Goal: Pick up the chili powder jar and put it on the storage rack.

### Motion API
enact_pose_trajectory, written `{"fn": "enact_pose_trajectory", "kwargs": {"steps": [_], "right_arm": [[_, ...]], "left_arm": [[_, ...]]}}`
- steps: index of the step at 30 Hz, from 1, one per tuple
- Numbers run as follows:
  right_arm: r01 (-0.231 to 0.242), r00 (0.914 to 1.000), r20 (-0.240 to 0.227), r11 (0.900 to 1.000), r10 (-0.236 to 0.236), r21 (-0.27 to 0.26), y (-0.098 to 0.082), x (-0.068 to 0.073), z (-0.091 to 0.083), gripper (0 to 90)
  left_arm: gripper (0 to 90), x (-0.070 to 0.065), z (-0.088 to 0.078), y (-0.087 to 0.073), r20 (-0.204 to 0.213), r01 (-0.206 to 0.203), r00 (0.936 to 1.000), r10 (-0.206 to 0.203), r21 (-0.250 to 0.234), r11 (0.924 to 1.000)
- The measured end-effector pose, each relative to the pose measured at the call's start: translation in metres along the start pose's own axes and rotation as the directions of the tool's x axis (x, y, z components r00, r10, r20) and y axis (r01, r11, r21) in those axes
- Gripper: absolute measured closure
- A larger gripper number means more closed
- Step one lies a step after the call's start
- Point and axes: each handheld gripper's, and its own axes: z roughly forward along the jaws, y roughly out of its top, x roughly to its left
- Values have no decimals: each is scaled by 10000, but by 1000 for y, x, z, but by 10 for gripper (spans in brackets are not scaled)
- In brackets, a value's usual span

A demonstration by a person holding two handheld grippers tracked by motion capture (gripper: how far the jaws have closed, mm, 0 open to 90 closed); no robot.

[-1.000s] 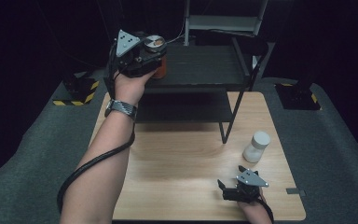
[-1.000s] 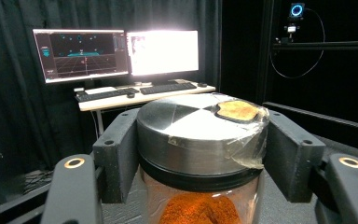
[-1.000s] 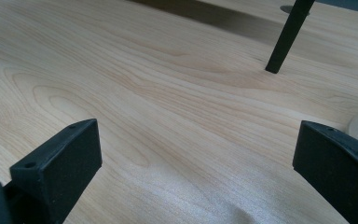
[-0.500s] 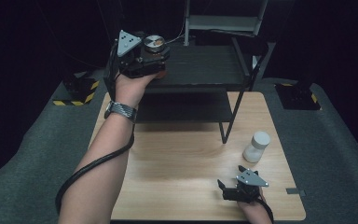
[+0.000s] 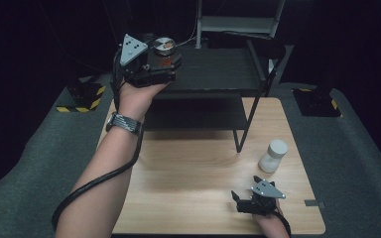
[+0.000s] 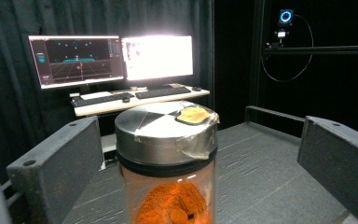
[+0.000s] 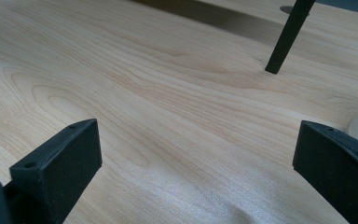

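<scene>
Your left gripper [image 5: 164,63] has just been opening; its jaws now stand wide on either side of the clear glass jar of orange powder with a silver metal lid [image 6: 167,154], neither pad pressing it. The jar stands upright on the black metal shelf's [image 5: 218,74] top tier, apparently near its left end. Your right gripper [image 5: 243,199] rests open and empty on the pale wooden table [image 5: 188,173], in front of the shelf, near a white plastic bottle [image 5: 273,156].

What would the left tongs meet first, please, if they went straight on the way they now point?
The spice jar standing between the open left tongs on the black shelf; its glass would likely reach the tongs' base first.
</scene>
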Motion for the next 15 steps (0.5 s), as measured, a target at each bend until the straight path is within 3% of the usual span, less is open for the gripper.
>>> {"fn": "enact_pose_trajectory", "kwargs": {"steps": [15], "right_arm": [[43, 10000, 31, 10000, -43, 3, 0, 1, 0, 6]], "left_arm": [[4, -1, -31, -11, 84, -144, 9999, 145, -157, 9998]]}}
